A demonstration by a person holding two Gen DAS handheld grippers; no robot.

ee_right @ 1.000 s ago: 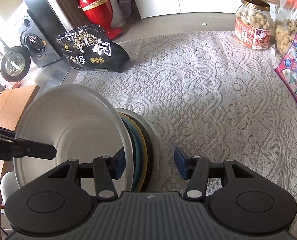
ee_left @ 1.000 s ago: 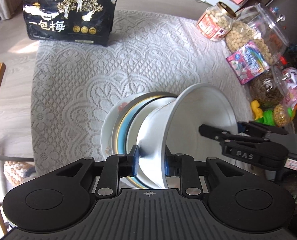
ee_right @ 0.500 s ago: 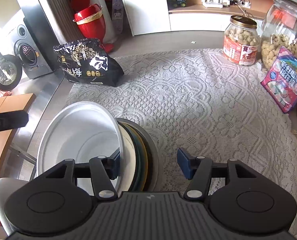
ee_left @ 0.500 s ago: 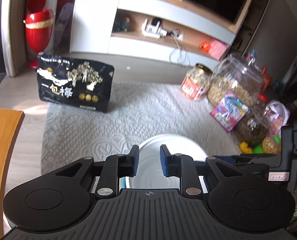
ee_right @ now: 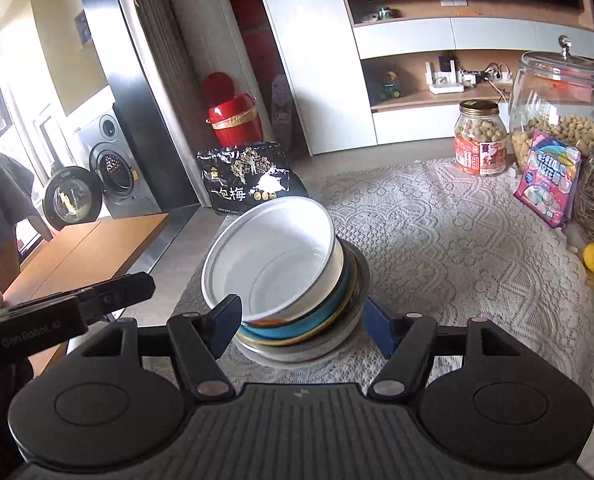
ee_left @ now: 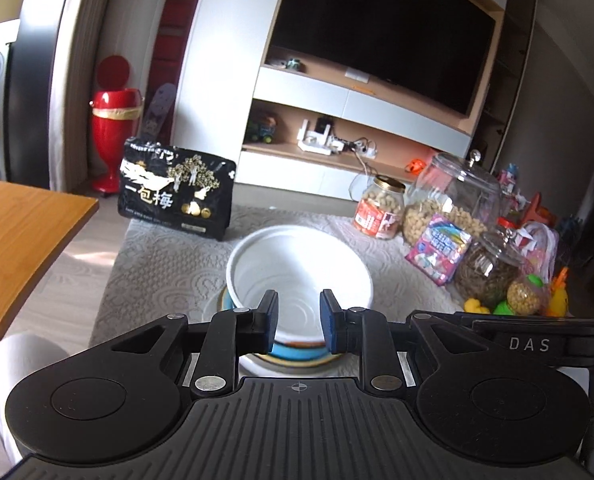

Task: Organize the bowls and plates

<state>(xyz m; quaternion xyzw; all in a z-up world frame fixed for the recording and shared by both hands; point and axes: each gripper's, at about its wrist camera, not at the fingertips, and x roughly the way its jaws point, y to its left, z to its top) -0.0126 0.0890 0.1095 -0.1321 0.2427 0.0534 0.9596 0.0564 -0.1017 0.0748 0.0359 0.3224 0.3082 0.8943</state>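
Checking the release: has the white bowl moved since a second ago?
Yes. The white bowl tipped from on edge down onto the plate stack, opening up, seen against the lace cloth.

Left gripper [ee_left: 296, 322]: level, pointing forward; jaws parted by a narrow gap, nothing clamped between the blue pads [ee_left: 272, 320].
Right gripper [ee_right: 301, 326]: level, tilted slightly down; jaws spread wide, nothing gripped.
Relative position: left gripper's fingers [ee_right: 115, 294] visible at the right camera's left edge.

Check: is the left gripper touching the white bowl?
Cannot tell. In the left wrist view, the left gripper is open, its pads overlapping the white bowl near the rim; neither view shows a clear gap or contact.
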